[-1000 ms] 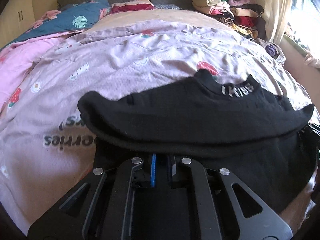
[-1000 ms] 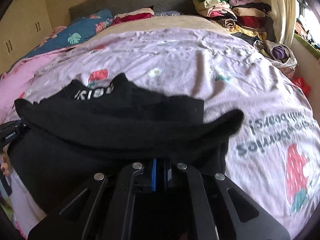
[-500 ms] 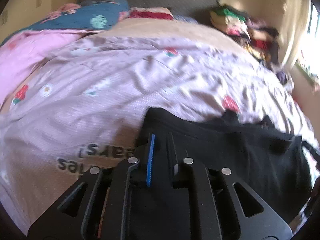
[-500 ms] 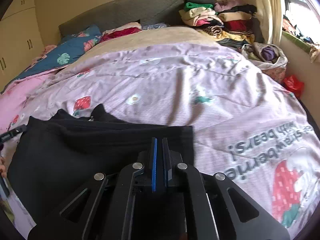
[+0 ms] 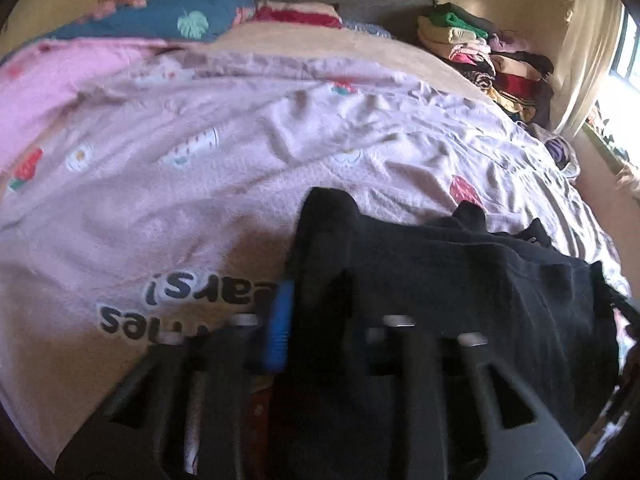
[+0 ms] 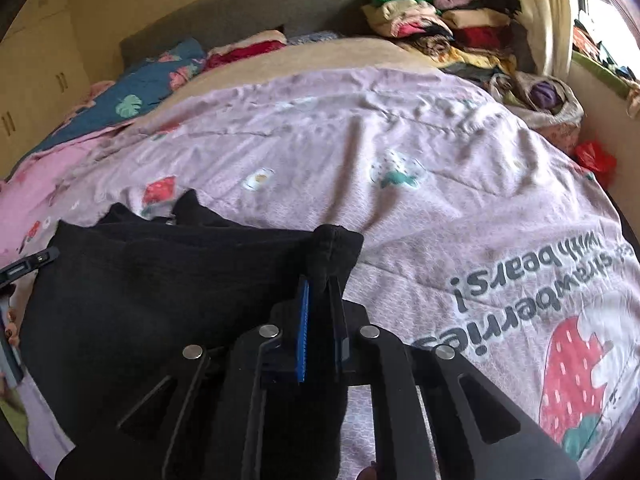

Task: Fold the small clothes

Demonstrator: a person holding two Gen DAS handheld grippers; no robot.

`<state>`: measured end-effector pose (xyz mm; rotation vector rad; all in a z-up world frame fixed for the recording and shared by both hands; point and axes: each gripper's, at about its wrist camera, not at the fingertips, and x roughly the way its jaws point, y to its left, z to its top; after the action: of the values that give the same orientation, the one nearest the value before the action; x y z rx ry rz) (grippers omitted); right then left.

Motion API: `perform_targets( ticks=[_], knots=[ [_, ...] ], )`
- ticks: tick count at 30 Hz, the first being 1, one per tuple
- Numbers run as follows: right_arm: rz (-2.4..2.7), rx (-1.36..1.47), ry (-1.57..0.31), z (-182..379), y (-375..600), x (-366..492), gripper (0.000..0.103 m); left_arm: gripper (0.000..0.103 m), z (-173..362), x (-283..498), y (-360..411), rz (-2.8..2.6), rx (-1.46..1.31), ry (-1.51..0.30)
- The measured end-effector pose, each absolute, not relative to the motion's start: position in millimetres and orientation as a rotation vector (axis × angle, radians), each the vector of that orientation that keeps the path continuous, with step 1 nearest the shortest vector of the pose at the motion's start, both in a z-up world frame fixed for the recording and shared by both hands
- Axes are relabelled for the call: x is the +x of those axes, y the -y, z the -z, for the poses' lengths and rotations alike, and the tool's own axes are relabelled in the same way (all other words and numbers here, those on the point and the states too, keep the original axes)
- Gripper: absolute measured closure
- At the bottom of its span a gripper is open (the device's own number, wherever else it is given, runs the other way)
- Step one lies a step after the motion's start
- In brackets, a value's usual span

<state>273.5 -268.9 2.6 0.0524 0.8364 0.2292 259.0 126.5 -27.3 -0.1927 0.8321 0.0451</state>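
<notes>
Left gripper point(image 5: 316, 320) pinching black garment point(image 5: 460, 280), lilac quilt point(image 5: 200, 168) beneath

Between my right fingers point(image 6: 304, 312): matt black knit garment point(image 6: 160, 280). Beyond them: soft, crinkled lilac cloth quilt point(image 6: 400, 140). My left gripper point(image 5: 312, 320): matt black frame, ribbed blue pad.

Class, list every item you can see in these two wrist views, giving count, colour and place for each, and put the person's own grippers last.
black garment: one, black, flat on the quilt, a corner in each gripper
quilt: one, lilac with strawberry print and lettering, covering the bed
pillow: one, blue with leaf pattern, far left by the headboard
headboard: one, grey, far end
clothes pile: one, mixed colours, far right corner
curtain: one, cream, right by the window
left gripper: black, shut on the garment's left corner
right gripper: black, shut on the garment's right corner
</notes>
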Motion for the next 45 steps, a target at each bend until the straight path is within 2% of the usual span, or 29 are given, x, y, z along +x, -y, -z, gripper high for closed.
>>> perform_targets(
  ticks=[10,19,24,26,29,31,34,36,39,41,45],
  knots=[
    [-0.224,0.150,-0.695,-37,283,268,0.096,0.100,-2,240,-144,-0.038,-0.277,-0.690],
    [-0.175,0.141,-0.744,-17,280,284,0.096,0.099,21,259,-146,-0.076,-0.273,-0.759],
    [-0.165,0.129,-0.769,-12,279,286,0.094,0.087,24,253,-152,-0.115,-0.283,-0.761],
    [-0.152,0.124,-0.777,-12,278,285,0.092,0.086,20,248,-154,-0.118,-0.285,-0.753],
    [-0.128,0.102,-0.781,-13,279,282,0.080,0.079,14,239,-153,-0.121,-0.275,-0.750],
    [-0.127,0.107,-0.791,-14,281,279,0.056,0.072,10,230,-151,-0.111,-0.276,-0.752],
    [-0.132,0.130,-0.786,-20,285,268,0.055,0.061,6,217,-148,-0.103,-0.274,-0.755],
    [-0.131,0.135,-0.775,-24,288,259,0.055,0.049,2,207,-145,-0.090,-0.279,-0.756],
    [-0.154,0.142,-0.772,-32,290,244,0.054,0.044,-3,193,-139,-0.075,-0.269,-0.754],
    [-0.168,0.151,-0.765,-34,292,230,0.051,0.037,-5,187,-136,-0.067,-0.263,-0.757],
    [-0.195,0.158,-0.782,-35,292,209,0.051,0.036,-2,175,-137,-0.053,-0.287,-0.776]
  ],
)
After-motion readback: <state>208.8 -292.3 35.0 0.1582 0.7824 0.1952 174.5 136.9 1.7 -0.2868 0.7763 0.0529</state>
